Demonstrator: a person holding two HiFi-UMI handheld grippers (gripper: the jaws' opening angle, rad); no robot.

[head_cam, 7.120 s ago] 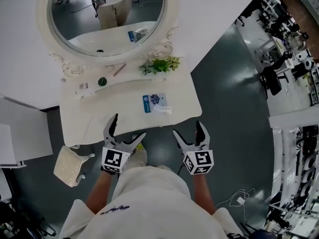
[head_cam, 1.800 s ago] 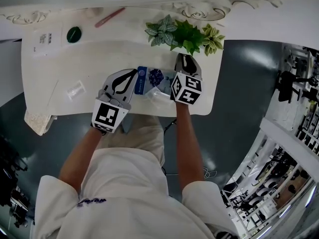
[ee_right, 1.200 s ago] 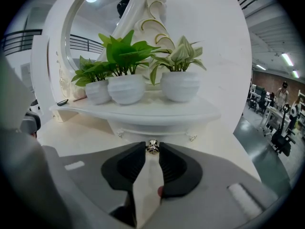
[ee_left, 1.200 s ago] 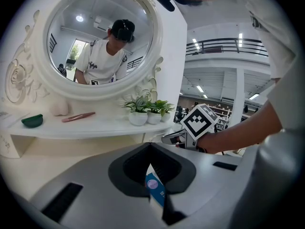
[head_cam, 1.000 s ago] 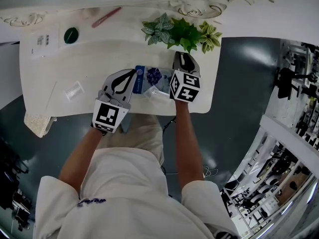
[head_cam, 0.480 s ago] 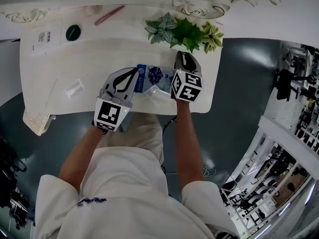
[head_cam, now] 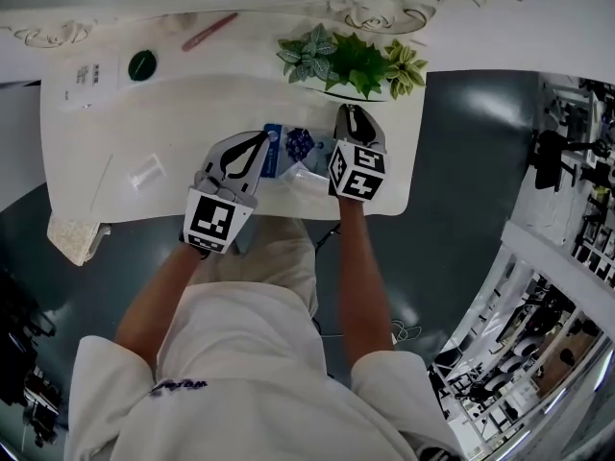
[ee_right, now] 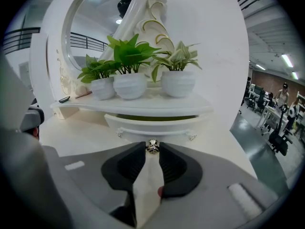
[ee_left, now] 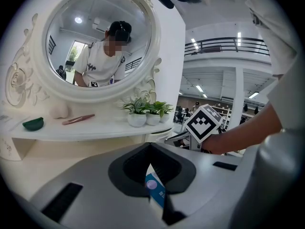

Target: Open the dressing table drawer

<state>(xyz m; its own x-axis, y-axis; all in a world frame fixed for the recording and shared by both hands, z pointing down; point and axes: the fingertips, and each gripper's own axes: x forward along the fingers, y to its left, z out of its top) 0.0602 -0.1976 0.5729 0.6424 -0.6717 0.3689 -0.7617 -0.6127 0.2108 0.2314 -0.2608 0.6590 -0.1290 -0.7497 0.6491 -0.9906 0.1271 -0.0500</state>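
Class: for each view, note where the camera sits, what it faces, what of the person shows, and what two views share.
Head view: on the head, steeply down at the dressing table; torso, arms, both grippers.
Left gripper view: on the left gripper, toward the mirror; shut jaws, right forearm.
Right gripper view: on the right gripper, facing the drawer knob its jaws grip.
Shared: both gripper views show potted plants.

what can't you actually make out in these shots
- Head view: the small metal drawer knob and white drawer front are hidden beneath the right gripper and white upper shelf.
- Right gripper view: the drawer's inside; only its front shows.
- Blue printed packet: print too small in the head view, mostly covered by the left gripper in the left gripper view.
- Small clear item on the tabletop: too small to identify.
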